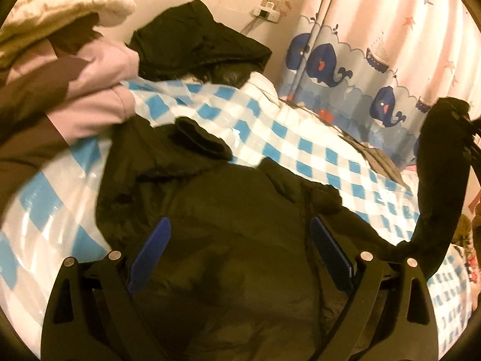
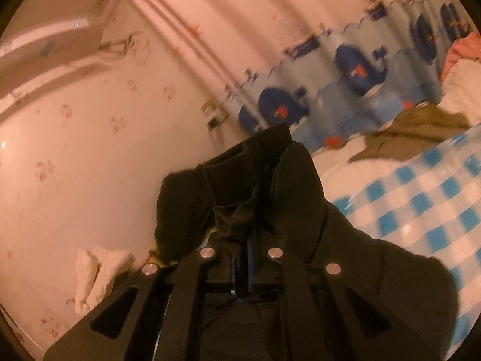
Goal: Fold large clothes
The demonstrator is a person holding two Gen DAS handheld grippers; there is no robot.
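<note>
The black jacket (image 1: 228, 240) is lying spread across the blue-checked bed cover (image 1: 315, 150) in the lower middle of the left wrist view, while its cuffed sleeve (image 2: 255, 186) is being gripped by the fully closed fingers of the right gripper (image 2: 242, 258) and carried up at the right edge of that view. The left gripper (image 1: 237, 258) is being held wide open above the jacket body, with nothing being pinned. The whole jacket is probably being put at risk of dragging and bunching, and the thick cuff of slipping out.
</note>
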